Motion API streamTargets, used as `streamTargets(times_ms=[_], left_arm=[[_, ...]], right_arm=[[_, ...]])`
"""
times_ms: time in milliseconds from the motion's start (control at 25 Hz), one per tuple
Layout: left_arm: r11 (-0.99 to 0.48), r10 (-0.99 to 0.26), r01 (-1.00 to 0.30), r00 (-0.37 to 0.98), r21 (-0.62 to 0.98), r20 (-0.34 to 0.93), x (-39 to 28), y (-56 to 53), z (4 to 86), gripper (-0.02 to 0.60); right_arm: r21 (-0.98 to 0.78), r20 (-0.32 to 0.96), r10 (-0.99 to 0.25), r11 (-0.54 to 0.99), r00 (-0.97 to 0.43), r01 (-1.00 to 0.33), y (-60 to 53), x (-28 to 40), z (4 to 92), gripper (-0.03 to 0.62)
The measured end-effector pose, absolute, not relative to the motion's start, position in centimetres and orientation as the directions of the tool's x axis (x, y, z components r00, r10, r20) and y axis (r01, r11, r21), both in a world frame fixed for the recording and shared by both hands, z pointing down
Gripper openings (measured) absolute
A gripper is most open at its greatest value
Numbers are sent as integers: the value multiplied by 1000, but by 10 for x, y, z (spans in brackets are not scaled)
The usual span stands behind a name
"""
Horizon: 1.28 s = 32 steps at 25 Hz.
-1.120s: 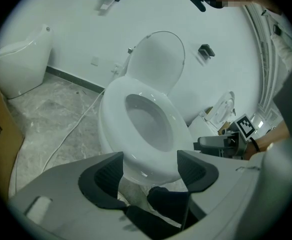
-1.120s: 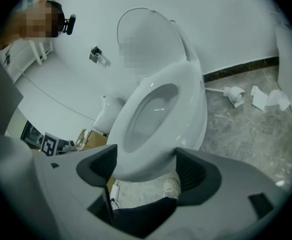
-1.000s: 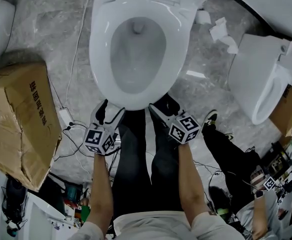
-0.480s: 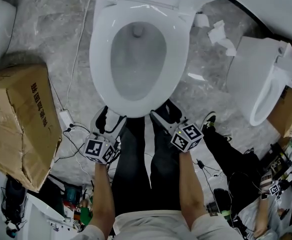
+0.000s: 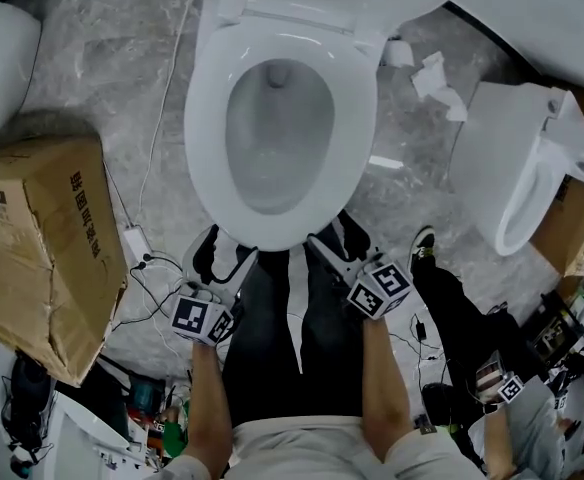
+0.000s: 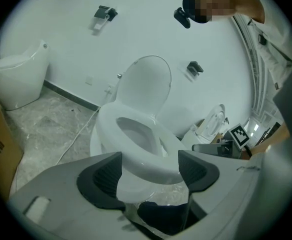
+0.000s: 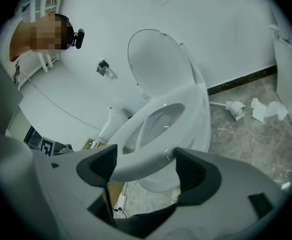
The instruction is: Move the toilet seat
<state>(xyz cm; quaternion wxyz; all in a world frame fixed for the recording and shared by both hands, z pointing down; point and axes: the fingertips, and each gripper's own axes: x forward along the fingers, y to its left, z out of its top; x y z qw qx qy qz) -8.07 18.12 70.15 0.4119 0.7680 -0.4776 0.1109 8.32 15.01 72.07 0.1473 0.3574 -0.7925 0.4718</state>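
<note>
**Both grippers open at the front of the toilet seat**

A grey marble floor (image 5: 92, 68) runs up to a plain white wall (image 6: 61, 49). The toilet stands in the middle of that floor, and my legs are right at its front end. The toilet seat (image 5: 204, 118) lies flat on the bowl. The lid (image 6: 147, 81) stands upright behind it, against the wall.

I hold my left gripper (image 6: 148, 173) low at the front left of the bowl. Its fingers (image 6: 103, 176) are spread wide apart. The seat's front rim shows in the gap between them, but nothing is clamped. My right gripper (image 7: 146, 169) sits at the front right, level with the left one. Its fingers (image 7: 193, 171) are just as wide apart, and the same front rim shows between them. From the head view, both sets of tips are just at the seat's front edge. I cannot tell whether they touch it.

A battered cardboard box (image 5: 42, 238) sits on the floor to my left. A second toilet (image 5: 502, 158) stands to my right, with crumpled paper (image 5: 432, 73) on the floor between it and mine.
</note>
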Motion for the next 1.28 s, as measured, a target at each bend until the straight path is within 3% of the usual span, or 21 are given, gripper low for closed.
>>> streamTargets(times_ms=[1280], left_arm=[[-357, -769, -845, 508, 399, 388, -79, 92, 543, 324]], right_arm=[[-642, 374, -665, 317, -647, -698, 70, 92, 578, 370]])
